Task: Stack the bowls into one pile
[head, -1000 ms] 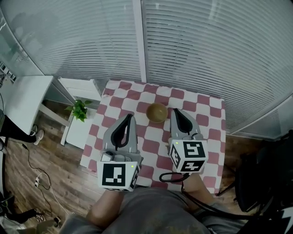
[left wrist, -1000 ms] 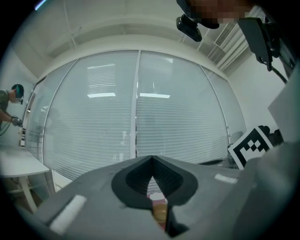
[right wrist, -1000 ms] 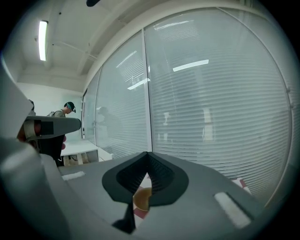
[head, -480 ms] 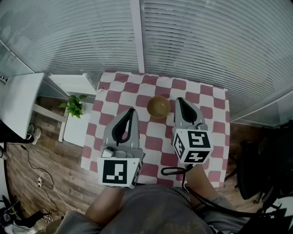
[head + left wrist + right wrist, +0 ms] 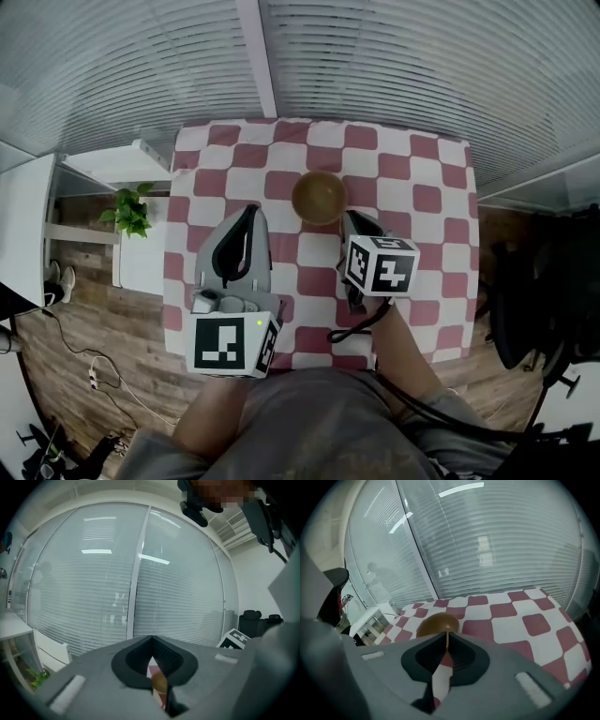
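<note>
Bowl (image 5: 319, 196): a single round brown piece stands on the far middle of the table, on the checked cloth (image 5: 412, 169). No other bowl lies loose anywhere in the head view. Whether this is one bowl or several already nested cannot be told from above.

Grippers: the left gripper (image 5: 249, 214) hangs over the cloth, near the bowl but apart from it on its left. The right gripper (image 5: 352, 217) has its tips just beside the bowl's near right rim; contact cannot be confirmed. In the left gripper view the jaws are pressed together with nothing held. In the right gripper view the jaws are likewise closed and empty, and the bowl (image 5: 437, 623) sits just beyond their tips.

Step in hand, as judged: with nothing left to add, the pile looks finished or near it. If a lift or a straightening is still wanted, the right jaws must first be spread. They should then take the rim with one jaw inside the wall and one outside. The bowl should be kept level and set down centred, as a tilted bowl would wedge rather than nest.

Materials and shapes:
- Bowl: smooth, with a dull sheen, a rounded wall and a thin rim. It is likely to slip in a light pinch.
- Cloth: flat, red and white squares, draped over the table edges. It may drag if the bowl is pushed.
- Jaws: grey shells with dark ribbed inner pads.
- Surroundings: slatted blinds (image 5: 394, 56) behind the table and a small green plant (image 5: 127, 208) to the left.
</note>
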Tool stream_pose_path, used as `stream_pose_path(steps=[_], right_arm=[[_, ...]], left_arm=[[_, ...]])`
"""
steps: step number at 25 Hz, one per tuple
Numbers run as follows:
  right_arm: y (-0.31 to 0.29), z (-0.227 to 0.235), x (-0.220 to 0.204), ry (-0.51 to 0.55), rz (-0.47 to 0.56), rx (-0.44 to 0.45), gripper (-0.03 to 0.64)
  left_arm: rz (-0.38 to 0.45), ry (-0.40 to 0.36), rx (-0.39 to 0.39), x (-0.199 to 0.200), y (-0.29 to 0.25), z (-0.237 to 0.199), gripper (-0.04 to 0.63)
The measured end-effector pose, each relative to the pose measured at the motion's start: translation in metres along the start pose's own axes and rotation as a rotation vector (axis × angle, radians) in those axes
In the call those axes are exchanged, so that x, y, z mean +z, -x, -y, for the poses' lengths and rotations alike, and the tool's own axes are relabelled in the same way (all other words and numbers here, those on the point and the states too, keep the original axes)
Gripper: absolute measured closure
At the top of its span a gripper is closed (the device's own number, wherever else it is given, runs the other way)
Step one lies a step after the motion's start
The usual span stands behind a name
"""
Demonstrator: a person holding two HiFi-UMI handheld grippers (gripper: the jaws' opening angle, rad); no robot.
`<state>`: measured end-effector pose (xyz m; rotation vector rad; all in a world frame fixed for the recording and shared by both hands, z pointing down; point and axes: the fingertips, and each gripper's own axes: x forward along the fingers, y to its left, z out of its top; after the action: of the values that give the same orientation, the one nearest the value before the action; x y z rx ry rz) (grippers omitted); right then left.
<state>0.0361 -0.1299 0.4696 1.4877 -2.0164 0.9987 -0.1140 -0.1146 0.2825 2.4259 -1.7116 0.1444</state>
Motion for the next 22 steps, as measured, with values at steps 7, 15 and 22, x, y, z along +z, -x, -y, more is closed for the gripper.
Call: stream_pose_path(steps=[7,15,22], right_arm=[[-0.005,0.001,0.013,0.016,0.032,-0.036,0.575],[-0.013,0.004,0.018,0.011,0.045,-0.045,0.550],[-0.026,0.008,0.021,0.000,0.036,-0.043,0.508]], left_arm=[[-0.016,0.003,-0.021,-0.005,-0.012,-0.003,0.595],[-0.032,0.011,-0.014,-0.012,-0.021,-0.009,0.595],[-0.060,0.026,-0.009,-0.023,-0.035,-0.013,0.595]])
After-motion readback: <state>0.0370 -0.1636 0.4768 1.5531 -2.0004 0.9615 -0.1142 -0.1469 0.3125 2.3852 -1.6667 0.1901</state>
